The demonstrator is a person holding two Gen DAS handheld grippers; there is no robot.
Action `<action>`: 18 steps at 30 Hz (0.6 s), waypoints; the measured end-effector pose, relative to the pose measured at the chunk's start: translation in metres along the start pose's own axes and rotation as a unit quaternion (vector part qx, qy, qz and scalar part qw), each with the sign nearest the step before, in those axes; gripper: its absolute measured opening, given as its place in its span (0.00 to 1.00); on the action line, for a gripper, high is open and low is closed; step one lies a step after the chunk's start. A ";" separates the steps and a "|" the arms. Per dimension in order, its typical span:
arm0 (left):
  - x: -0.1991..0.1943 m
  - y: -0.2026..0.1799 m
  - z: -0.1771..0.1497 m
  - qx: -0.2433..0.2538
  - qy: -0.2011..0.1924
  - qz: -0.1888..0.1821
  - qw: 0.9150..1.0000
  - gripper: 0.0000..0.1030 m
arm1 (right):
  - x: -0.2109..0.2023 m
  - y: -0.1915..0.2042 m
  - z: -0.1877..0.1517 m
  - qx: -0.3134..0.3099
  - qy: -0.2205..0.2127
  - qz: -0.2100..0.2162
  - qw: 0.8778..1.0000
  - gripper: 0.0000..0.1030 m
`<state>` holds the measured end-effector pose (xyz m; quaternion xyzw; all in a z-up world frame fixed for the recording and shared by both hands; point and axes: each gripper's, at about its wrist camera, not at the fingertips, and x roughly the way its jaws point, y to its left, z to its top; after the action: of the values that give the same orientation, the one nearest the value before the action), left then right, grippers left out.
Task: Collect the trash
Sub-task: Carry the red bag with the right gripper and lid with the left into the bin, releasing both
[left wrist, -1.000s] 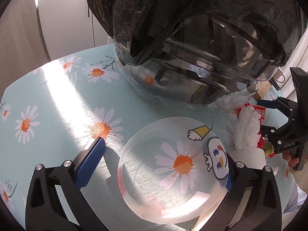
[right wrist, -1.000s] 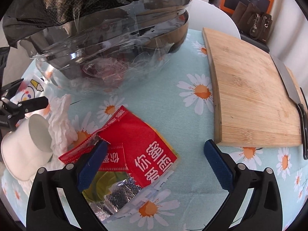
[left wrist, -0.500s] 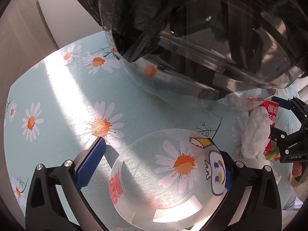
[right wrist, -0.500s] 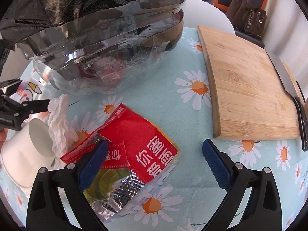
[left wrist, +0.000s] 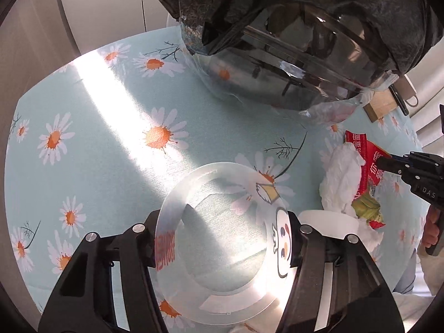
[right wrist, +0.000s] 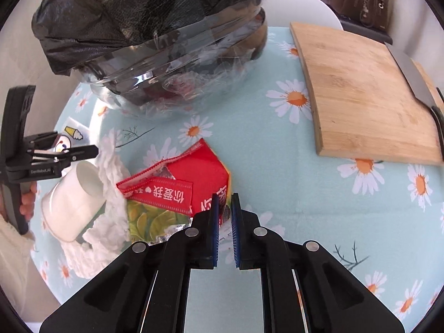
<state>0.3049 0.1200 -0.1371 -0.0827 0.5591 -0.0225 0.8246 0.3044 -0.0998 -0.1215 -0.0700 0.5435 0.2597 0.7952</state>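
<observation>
A: What does the right wrist view give that the left one doesn't?

B: The whole cutting board [right wrist: 369,102] with a knife [right wrist: 413,83] along its far edge, and the white cup [right wrist: 70,199] lying on its side by the crumpled tissue [right wrist: 111,191]. The left view catches only a corner of that board and the cup's rim.

A: And the left view?

B: The clear plastic cup [left wrist: 224,233] printed with a cartoon face, looked into from above on the daisy-print counter [left wrist: 91,138]. The left gripper [left wrist: 222,238] has it between its jaws, which are closing, each pad against the rim.

A: The right gripper [right wrist: 223,216]?

B: Its jaws are drawn together, and the edge of the red wrapper [right wrist: 194,183] sits between the blue pads, so they pinch it. The wrapper lies on the counter, just beside the tissue.

A: The bin?

B: The bowl lined with a black bag [right wrist: 144,19] stands beyond both, apart from the wrapper.
</observation>
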 end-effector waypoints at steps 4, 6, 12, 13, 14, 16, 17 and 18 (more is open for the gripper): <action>-0.013 0.004 -0.008 0.017 0.004 -0.001 1.000 0.61 | -0.021 -0.004 -0.008 0.038 -0.014 -0.009 0.999 0.07; -0.020 0.002 -0.018 0.032 0.011 0.014 0.999 0.63 | -0.030 -0.005 -0.010 0.052 -0.019 -0.017 0.998 0.07; -0.041 0.020 -0.048 0.023 0.010 0.004 1.000 0.63 | -0.062 0.000 -0.016 0.085 -0.047 -0.030 0.995 0.07; -0.049 0.026 -0.053 0.021 0.008 0.004 1.000 0.62 | -0.069 0.001 -0.017 0.087 -0.056 -0.032 0.994 0.07; -0.056 0.028 -0.055 0.021 0.005 0.000 1.000 0.62 | -0.076 0.004 -0.019 0.087 -0.065 -0.036 0.993 0.07; -0.070 0.034 -0.062 0.021 -0.002 -0.015 1.000 0.62 | -0.088 0.010 -0.022 0.088 -0.084 -0.048 0.991 0.07; -0.075 0.035 -0.062 0.022 -0.002 -0.022 1.000 0.62 | -0.092 0.013 -0.024 0.092 -0.088 -0.053 0.990 0.06; -0.081 0.034 -0.063 0.028 -0.007 -0.029 0.999 0.62 | -0.097 0.016 -0.025 0.096 -0.094 -0.057 0.989 0.06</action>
<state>0.2144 0.1573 -0.0914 -0.0759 0.5494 -0.0621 0.8298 0.2496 -0.1289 -0.0411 0.0000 0.4841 0.1662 0.8591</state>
